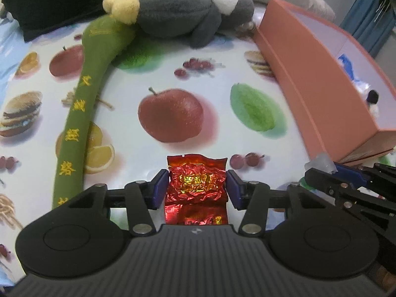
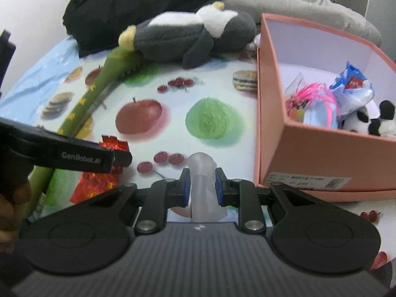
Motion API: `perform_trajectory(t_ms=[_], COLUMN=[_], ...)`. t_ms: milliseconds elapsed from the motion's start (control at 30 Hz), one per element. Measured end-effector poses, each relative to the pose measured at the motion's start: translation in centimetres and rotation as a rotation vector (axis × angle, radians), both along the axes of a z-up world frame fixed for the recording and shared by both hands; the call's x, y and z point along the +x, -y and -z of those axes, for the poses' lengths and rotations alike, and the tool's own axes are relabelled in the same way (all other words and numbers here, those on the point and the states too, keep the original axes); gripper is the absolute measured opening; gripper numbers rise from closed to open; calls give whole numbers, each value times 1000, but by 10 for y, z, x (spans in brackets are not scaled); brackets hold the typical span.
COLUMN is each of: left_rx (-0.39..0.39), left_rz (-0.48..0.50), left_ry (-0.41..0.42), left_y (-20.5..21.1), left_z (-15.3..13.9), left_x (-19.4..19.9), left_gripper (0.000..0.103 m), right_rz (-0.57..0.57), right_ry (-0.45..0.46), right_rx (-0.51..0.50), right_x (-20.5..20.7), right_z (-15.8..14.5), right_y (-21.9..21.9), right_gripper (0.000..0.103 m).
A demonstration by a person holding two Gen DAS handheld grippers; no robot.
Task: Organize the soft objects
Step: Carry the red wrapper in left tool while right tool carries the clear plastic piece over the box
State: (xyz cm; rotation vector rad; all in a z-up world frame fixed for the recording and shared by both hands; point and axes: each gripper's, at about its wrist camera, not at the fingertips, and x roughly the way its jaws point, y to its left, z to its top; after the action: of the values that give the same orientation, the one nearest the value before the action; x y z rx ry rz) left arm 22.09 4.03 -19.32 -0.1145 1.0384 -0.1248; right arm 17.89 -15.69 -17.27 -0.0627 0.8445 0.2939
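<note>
My left gripper [image 1: 197, 185] is shut on a crinkled red foil packet [image 1: 196, 182] and holds it over the fruit-print tablecloth [image 1: 215, 79]. My right gripper [image 2: 202, 185] is shut on a translucent white soft piece [image 2: 202, 173], just left of the open pink box [image 2: 319, 148]. The box also shows in the left wrist view [image 1: 319, 91]. Inside it lie a panda plush [image 2: 371, 121], a pink stringy toy [image 2: 314, 99] and a blue-white packet [image 2: 351, 86]. A grey-white penguin plush [image 1: 188, 12] and a long green plush stick [image 1: 81, 99] lie farther back.
A black garment [image 2: 138, 2] and a grey cushion [image 2: 304, 2] lie at the far side of the table. The left gripper reaches in from the left of the right wrist view [image 2: 74, 156], with a second red foil packet [image 2: 94, 185] under it.
</note>
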Motion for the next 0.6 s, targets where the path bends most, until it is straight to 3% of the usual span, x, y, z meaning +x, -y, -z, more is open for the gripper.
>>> perform_trajectory(t_ms=[433, 600], left_rx=[-77, -56], left_rz=[4, 42], left_ry=[148, 214], left_y=[9, 24], left_z=[-87, -118], left_x=[-44, -65], left_gripper=[56, 56], right_rz=[55, 73], right_ry=[141, 195], right_rx=[68, 79], right_x=[-39, -58], right_z=[-79, -108], right_y=[24, 34], right_gripper=[24, 24])
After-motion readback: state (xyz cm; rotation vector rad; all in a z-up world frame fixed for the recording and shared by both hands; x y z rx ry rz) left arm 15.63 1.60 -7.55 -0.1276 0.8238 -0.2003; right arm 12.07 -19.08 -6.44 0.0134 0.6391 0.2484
